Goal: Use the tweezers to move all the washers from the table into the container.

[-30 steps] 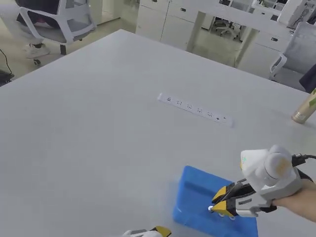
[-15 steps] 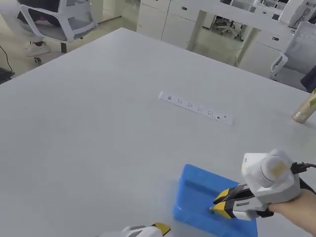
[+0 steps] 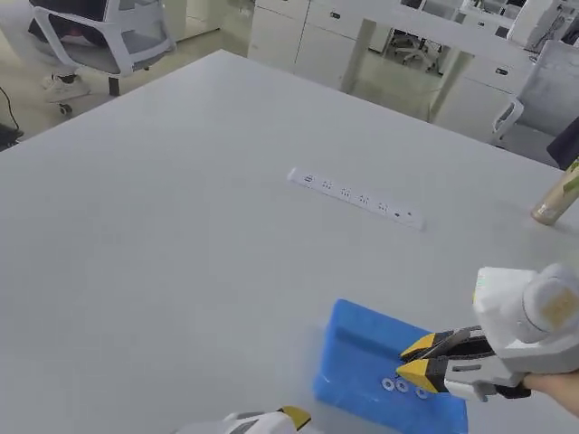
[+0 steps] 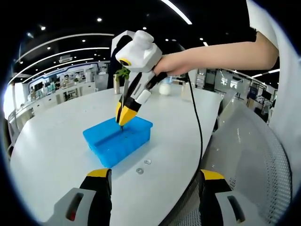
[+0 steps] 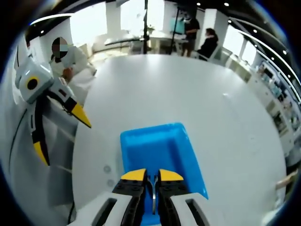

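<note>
- Your right tool (image 3: 414, 359) is clamped on the tweezers (image 5: 154, 190), over the blue container (image 3: 357, 339) at the head view's lower right.
- Two washers (image 4: 139, 170) lie on the desk (image 4: 56, 141) just beside the container; bring the tips low around one.
- Your left tool (image 4: 155, 173) gapes wide; hold it clear.

Right gripper (image 5: 152, 175) tight on tweezers (image 5: 154, 197), above blue container (image 5: 160, 146).

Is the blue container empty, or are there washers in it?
Not empty: the head view shows a few washers lying inside the blue container, beside the right gripper, which holds the tweezers.
</note>
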Available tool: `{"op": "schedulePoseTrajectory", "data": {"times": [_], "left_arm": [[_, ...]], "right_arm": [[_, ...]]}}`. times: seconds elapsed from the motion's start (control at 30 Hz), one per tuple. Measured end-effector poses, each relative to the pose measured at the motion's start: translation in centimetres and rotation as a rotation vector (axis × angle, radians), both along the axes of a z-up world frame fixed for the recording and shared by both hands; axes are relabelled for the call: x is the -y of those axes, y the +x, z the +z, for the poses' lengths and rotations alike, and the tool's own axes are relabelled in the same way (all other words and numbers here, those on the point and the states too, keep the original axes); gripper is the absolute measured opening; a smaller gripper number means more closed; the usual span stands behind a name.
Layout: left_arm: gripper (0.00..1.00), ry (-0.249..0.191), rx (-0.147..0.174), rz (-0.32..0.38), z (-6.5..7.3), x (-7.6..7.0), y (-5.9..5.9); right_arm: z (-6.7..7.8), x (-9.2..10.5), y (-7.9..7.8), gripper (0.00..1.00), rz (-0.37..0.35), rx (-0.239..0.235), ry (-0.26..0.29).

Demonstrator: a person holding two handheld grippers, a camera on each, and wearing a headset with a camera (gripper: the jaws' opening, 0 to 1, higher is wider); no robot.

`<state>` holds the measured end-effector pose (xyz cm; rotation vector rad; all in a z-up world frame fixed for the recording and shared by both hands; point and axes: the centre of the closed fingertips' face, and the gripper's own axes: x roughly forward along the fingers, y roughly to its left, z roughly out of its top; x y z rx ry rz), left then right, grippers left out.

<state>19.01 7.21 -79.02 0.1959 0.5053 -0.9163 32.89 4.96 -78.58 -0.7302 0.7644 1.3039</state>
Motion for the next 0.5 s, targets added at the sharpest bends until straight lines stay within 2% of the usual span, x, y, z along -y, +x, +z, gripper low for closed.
{"op": "schedulePoseTrajectory", "data": {"times": [0.13,0.27,0.37,0.5], "left_arm": [[0.76,0.000,0.000,-0.005,0.0,0.1,-0.1],[0.76,0.002,0.000,-0.008,0.0,0.1,-0.1],[0.76,0.000,0.000,-0.007,0.0,0.1,-0.1],[0.76,0.001,0.000,-0.012,0.0,0.2,-0.1]], "right_arm": [[0.6,-0.5,-1.0,0.05,0.030,0.005,0.019],[0.9,-0.9,-2.9,0.05,0.065,-0.004,0.019],[0.7,-0.9,-3.8,0.05,0.084,-0.008,0.007],[-0.3,-0.9,-5.1,0.05,0.119,-0.031,-0.012]]}}
